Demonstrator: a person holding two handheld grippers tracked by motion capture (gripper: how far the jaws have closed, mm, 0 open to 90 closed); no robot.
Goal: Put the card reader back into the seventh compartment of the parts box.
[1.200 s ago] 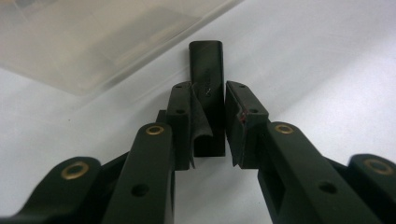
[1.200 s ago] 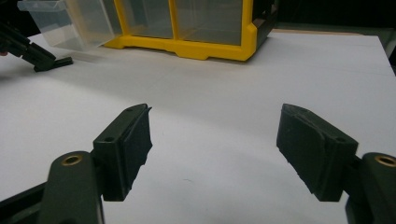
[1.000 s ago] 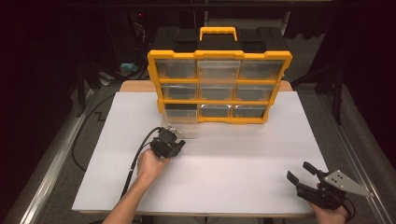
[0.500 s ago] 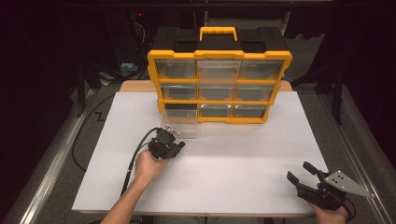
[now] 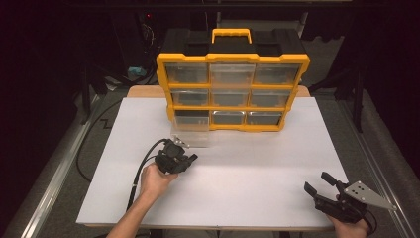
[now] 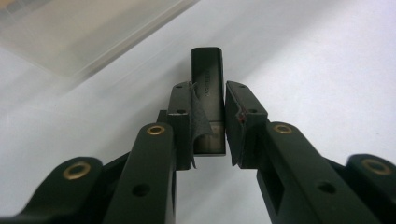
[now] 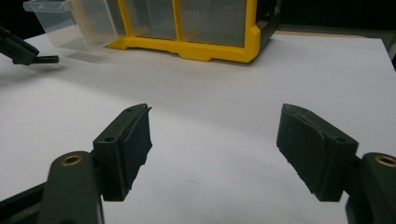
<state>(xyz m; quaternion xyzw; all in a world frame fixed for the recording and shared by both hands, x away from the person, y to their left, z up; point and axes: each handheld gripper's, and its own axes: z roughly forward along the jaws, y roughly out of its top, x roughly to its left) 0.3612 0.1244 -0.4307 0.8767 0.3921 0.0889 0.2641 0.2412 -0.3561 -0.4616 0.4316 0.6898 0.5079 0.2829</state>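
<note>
I'm holding the left gripper [image 6: 208, 135] w/ jaws pinching a small dark bar [image 6: 208, 93] just above the white tabletop [image 5: 247, 168], beside the pulled-out clear drawer [image 5: 192, 133] of the yellow organizer [image 5: 233, 91]. Right gripper [image 5: 321, 182] is sitting wide apart, empty, near the table's front-right corner.

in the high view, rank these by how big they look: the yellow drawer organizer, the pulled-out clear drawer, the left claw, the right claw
1. Yellow drawer organizer, by far the largest.
2. Pulled-out clear drawer.
3. Left claw and right claw: they look about alike, so no ranking between them. The right one, with its grey plate, sits nearer the camera, which may inflate it.
</note>
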